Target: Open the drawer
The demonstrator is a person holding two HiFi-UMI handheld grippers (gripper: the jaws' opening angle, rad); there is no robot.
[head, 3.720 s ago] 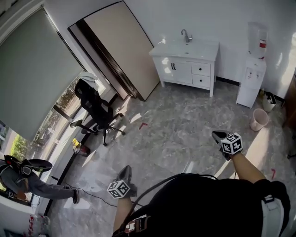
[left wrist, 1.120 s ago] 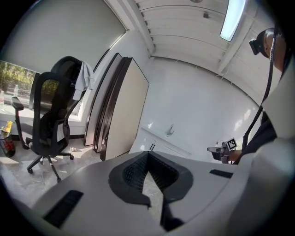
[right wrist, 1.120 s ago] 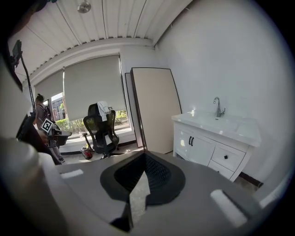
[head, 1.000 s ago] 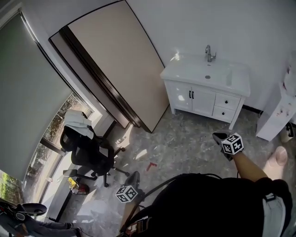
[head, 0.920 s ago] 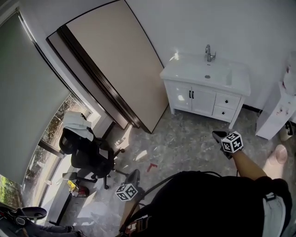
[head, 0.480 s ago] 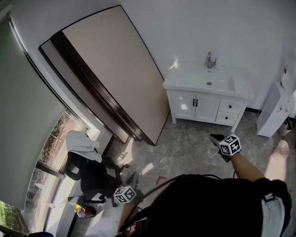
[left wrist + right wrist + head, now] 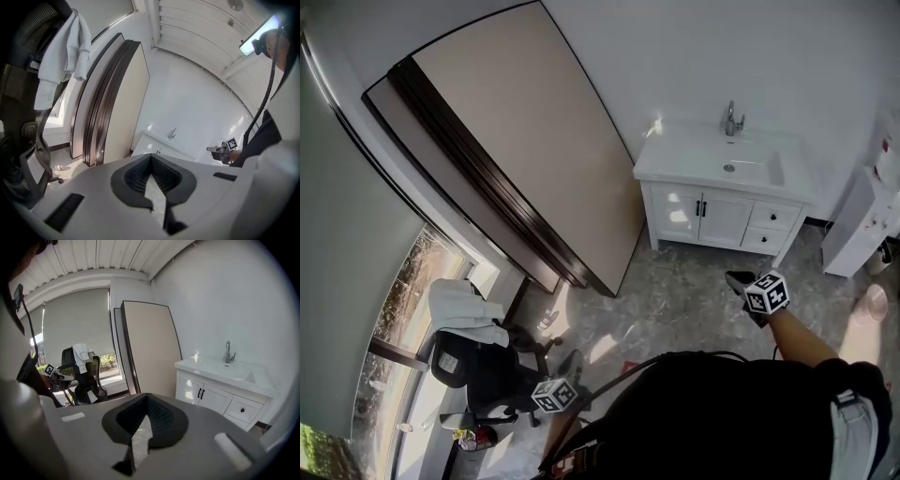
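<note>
Broadly, you are facing a bright room with tall panels (image 7: pixel 516 141) leaning against the wall on the left. The white vanity (image 7: pixel 694 211) with its basin and faucet (image 7: pixel 731 120) stands against the far wall. An office chair (image 7: pixel 478 370) with a pale cloth over its back sits near the window at lower left, and a water dispenser (image 7: pixel 862 220) is at the right edge.

The drawers you are after are the two stacked at the vanity's right end, the upper drawer (image 7: pixel 773 217) above the lower drawer (image 7: pixel 762 241). Both look fully closed, each with one small dark knob.

By the look of it you are in the approach, with nothing touched yet. The vanity is well apart from both tools. The left gripper (image 7: pixel 574 356) sits low beside the chair and the right gripper (image 7: pixel 739 279) is out ahead over the floor, the nearer of the two to the drawers. Each has its fingers pressed together on nothing.

Next you would need to close in on the vanity, spread the right fingers, and line them up on a knob. The knob is small, so the grip calls for care.

No brand or text is legible anywhere. The marker cube (image 7: pixel 767 292) on each tool shows only black-and-white squares, and a red patch on the dispenser is too small to read.
</note>
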